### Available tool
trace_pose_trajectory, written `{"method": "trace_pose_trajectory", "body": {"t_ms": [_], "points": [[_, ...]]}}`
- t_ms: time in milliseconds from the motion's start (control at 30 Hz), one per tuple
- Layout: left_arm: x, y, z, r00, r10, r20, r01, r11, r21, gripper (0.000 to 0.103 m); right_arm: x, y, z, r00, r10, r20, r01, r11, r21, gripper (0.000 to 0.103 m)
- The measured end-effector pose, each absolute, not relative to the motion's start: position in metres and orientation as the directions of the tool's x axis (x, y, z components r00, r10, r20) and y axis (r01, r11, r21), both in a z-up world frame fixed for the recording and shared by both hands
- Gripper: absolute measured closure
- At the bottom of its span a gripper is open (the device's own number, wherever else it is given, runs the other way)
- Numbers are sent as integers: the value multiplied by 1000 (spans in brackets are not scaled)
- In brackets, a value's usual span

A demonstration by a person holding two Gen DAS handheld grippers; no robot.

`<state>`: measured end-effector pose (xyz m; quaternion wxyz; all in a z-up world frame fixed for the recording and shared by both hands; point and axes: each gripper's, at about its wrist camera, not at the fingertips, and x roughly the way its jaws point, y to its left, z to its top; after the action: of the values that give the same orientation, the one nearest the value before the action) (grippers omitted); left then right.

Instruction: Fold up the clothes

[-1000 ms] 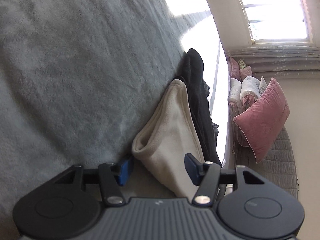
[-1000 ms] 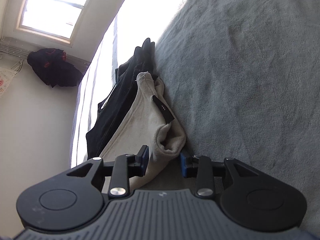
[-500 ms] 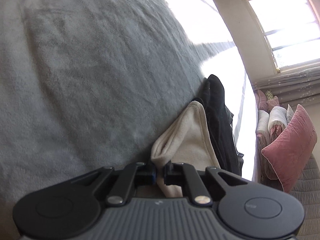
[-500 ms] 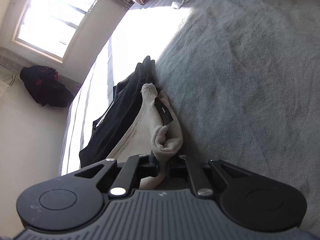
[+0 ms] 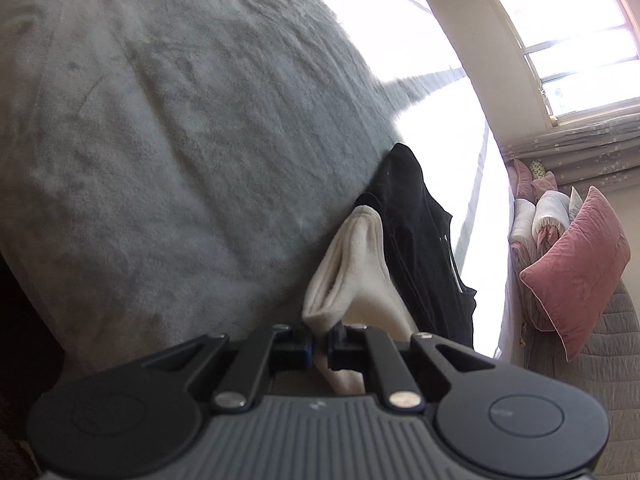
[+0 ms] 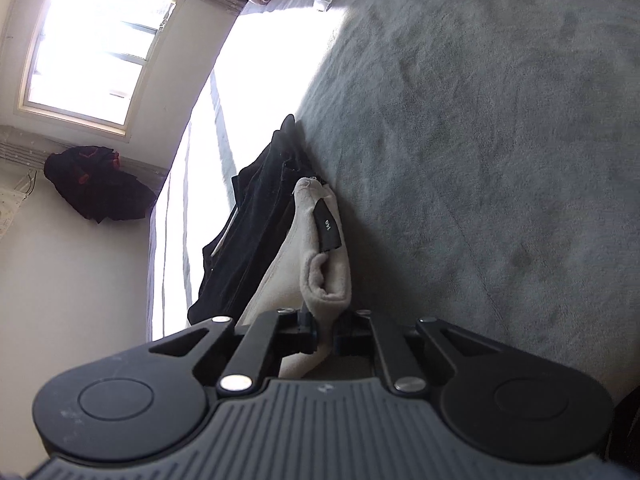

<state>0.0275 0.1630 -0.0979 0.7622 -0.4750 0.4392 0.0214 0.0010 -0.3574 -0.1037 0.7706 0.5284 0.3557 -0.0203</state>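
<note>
Far left in the left wrist view: a grey fleece blanket (image 5: 192,128) spread over the bed, soft and broad, serving as the folding surface. Near centre: left gripper (image 5: 320,346), fingers drawn narrow and pinched on one corner of the cream garment (image 5: 356,264), a doubled edge bulging just beyond the blue pads. Held at the corner probably so the cloth hangs straight and can be carried over in one piece. Just right of it, touching: a black garment (image 5: 420,248), lying along the bed's lit edge, seemingly waiting its turn. Further right, well apart: a pink pillow (image 5: 576,268) propped among bedding, and a window (image 5: 568,32) far behind, out of the working area.

In the right wrist view, far left: a dark bundle of clothing (image 6: 92,180) against the wall below the window (image 6: 92,44). Towards centre: the black garment (image 6: 256,224) again, now left of the cream garment (image 6: 320,264). Near centre: right gripper (image 6: 326,334), fingers likewise narrow and clamped on another rolled corner of the cream cloth, a black label (image 6: 328,226) showing beyond the grip. Right: open grey blanket (image 6: 500,140).

Two corners gripped at once, presumably for lifting and laying a fold. No fold finished yet; risk of fleece slipping from the pads.
</note>
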Motion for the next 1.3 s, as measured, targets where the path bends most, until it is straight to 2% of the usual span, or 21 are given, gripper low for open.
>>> {"method": "trace_pose_trajectory", "body": {"t_ms": [200,333,367,400,467,533,633,733,933,1033,1067,1100,1167,1200,1300], "points": [[0,177,-126,562,-467,-683,-449,521,-726,95,-43,-367,-120,738,346,-579,428,423,799,95],[5,174,-123,532,-504,-680,-321,623,-714,88,-46,-366,-134,723,322,-611,428,486,762,89],[7,173,-119,522,-514,-681,-278,652,-705,79,-48,-366,-132,726,317,-611,419,500,758,88],[9,173,-115,516,-520,-680,-239,676,-698,64,-49,-366,-127,728,304,-615,411,524,746,81],[13,176,-106,529,-509,-679,-192,707,-680,51,-49,-364,-116,735,269,-622,393,579,715,74],[18,178,-99,548,-489,-679,-160,735,-659,51,-46,-363,-105,753,227,-618,369,633,681,54],[35,175,-93,584,-437,-684,-138,777,-614,50,-39,-362,-93,786,172,-593,325,702,634,52],[52,167,-92,629,-383,-676,-121,811,-572,49,-19,-356,-90,803,179,-568,259,755,603,52],[71,158,-106,689,-395,-608,-89,786,-612,52,10,-330,-105,850,181,-495,102,865,491,52],[75,151,-110,695,-397,-599,-79,786,-613,67,7,-327,-111,855,201,-479,53,883,466,52],[76,149,-111,702,-385,-600,-79,794,-602,74,11,-324,-112,852,189,-488,63,888,455,53],[76,148,-112,712,-369,-597,-79,803,-591,93,16,-322,-116,853,179,-490,65,895,441,57],[72,145,-113,738,-342,-581,-77,814,-576,96,19,-320,-118,860,143,-491,84,908,411,76],[69,144,-113,756,-332,-564,-68,817,-572,97,18,-321,-120,867,137,-479,92,901,425,93],[55,143,-106,815,-336,-472,6,819,-574,97,10,-326,-123,897,120,-426,107,875,473,93]]}}
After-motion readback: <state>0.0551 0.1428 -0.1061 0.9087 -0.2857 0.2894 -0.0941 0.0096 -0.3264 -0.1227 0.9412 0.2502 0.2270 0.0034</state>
